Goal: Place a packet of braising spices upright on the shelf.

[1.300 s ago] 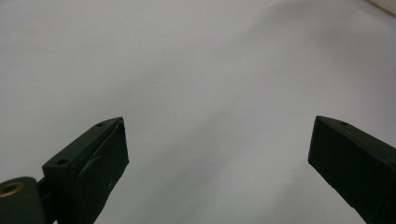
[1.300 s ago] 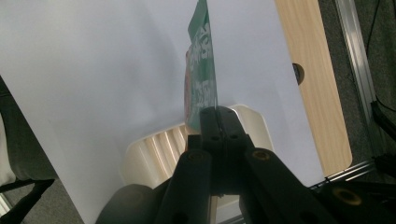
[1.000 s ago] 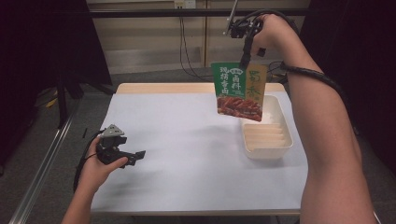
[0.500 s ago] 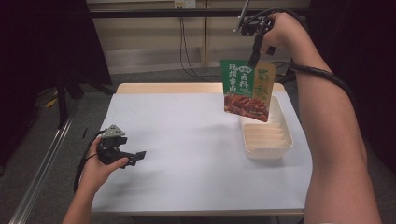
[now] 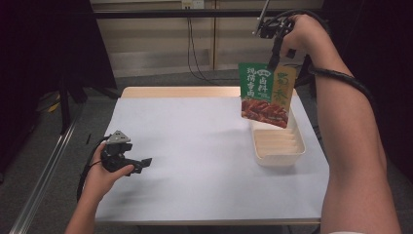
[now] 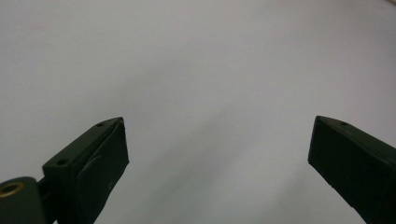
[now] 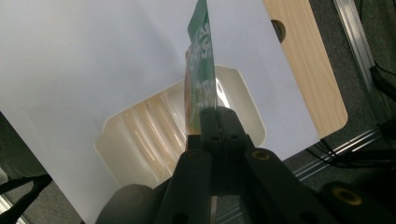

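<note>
Sauce packet (image 5: pixel 265 93) pinched at its top edge, hung above the table.

Left gripper (image 5: pixel 139 163) rested low over the white table (image 5: pixel 195 161), jaws spread wide, nothing between. Right gripper (image 5: pixel 272 61), raised high, clenched on the packet's upper rim; packet dangled straight below the jaws, over the cream ribbed tray (image 5: pixel 277 146).
</note>
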A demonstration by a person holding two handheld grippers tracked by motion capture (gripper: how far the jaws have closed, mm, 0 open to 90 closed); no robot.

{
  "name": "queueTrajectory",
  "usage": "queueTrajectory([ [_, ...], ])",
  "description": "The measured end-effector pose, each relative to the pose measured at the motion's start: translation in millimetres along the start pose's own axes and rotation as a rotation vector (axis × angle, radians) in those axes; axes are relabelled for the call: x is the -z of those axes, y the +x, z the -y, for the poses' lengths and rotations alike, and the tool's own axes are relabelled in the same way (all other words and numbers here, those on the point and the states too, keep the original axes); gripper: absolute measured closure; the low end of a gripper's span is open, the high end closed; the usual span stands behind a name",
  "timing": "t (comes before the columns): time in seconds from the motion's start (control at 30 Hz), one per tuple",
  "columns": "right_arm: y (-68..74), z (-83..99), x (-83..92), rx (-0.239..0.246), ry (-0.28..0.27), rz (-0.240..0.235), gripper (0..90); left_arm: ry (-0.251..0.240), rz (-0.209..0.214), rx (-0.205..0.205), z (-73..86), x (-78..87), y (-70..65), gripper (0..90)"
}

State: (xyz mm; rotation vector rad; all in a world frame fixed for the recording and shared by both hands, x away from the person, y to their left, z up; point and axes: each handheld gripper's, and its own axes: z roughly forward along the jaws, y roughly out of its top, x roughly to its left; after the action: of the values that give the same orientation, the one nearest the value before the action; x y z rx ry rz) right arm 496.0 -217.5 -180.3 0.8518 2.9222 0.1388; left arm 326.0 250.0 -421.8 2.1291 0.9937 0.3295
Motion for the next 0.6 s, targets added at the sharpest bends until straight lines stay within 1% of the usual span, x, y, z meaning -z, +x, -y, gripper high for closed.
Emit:
queueTrajectory([
  [0.03, -1.0, 1.4, 0.0, -0.002, -0.002, -0.004, 90.0, 0.001, -0.005, -0.002, 0.0, 0.4, 0.3, 4.9],
  [0.07, -2.3, 2.9, 0.0, -0.007, -0.006, -0.001, 90.0, 0.009, 0.002, -0.004, -0.3, 1.1, 0.8, 4.8],
  [0.1, -3.5, 4.5, -0.2, -0.011, -0.006, 0.0, 90.0, 0.011, -0.002, -0.004, -0.3, 1.4, 1.0, 4.8],
  [0.2, -6.7, 9.5, -0.6, -0.025, -0.01, 0.0, 90.0, 0.005, 0.007, 0.0, 0.0, 0.1, 1.0, 4.9],
  [0.23, -7.9, 11.2, -0.4, -0.022, -0.009, -0.002, 90.0, 0.01, 0.001, -0.002, -0.1, 0.1, 0.9, 4.8],
  [0.3, -9.4, 13.6, -0.6, -0.036, -0.012, 0.001, 90.0, 0.011, -0.003, -0.003, -0.1, -0.5, 0.2, 4.9],
  [0.4, -11.8, 16.4, -1.4, -0.033, -0.002, 0.008, 90.0, 0.013, 0.001, -0.007, -0.3, -0.6, -0.1, 4.9],
  [0.43, -12.0, 17.0, -1.8, -0.043, -0.002, 0.004, 90.0, 0.016, 0.003, -0.007, -0.3, -1.0, -0.3, 4.9],
  [0.47, -12.9, 17.7, -1.9, -0.042, -0.003, 0.01, 90.0, 0.017, 0.003, -0.008, -0.3, -1.2, -0.2, 4.9],
  [0.57, -12.8, 19.3, -2.4, -0.048, -0.008, 0.005, 90.0, 0.019, 0.001, -0.01, -0.5, -1.3, -0.7, 4.9],
  [0.6, -13.5, 20.6, -2.5, -0.043, -0.006, 0.002, 90.0, 0.017, 0.002, -0.013, -0.5, -1.4, -0.8, 4.9],
])
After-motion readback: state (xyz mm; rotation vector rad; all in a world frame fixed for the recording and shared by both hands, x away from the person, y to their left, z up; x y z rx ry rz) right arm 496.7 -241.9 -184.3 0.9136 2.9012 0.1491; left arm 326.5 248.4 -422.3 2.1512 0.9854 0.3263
